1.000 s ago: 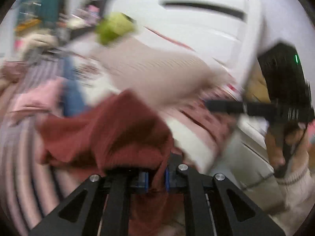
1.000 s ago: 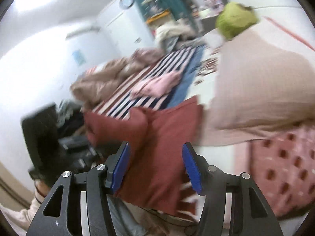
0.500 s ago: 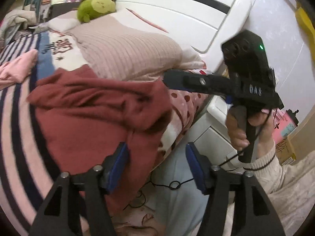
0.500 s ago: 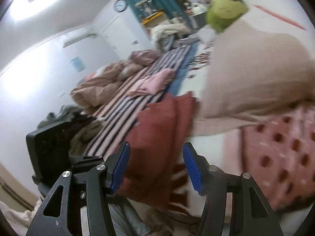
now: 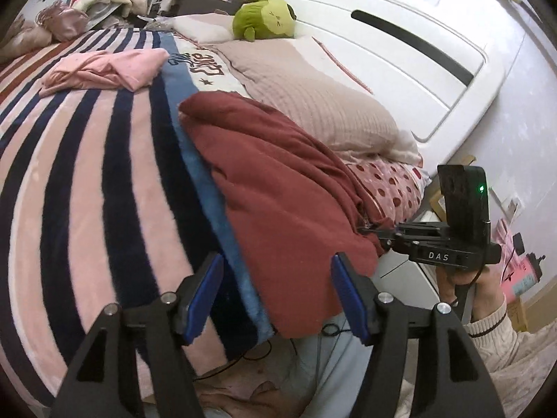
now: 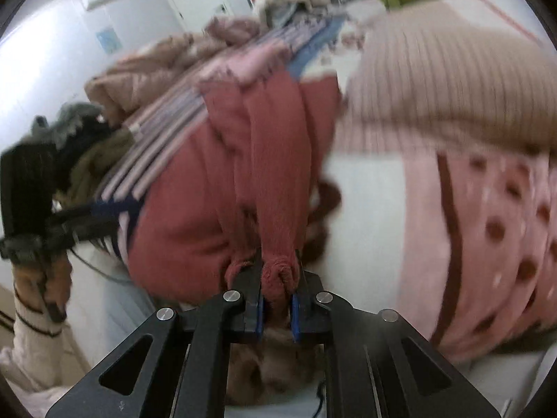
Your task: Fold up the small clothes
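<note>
Red garment (image 5: 278,188) edge clenched in right claw (image 6: 276,308); left claw (image 5: 275,292) released.

I am in a home bedroom: striped blanket (image 5: 87,160) before my tongs, pillow (image 5: 313,104), white headboard (image 5: 400,52) and green plush toy (image 5: 266,17) beyond.
</note>
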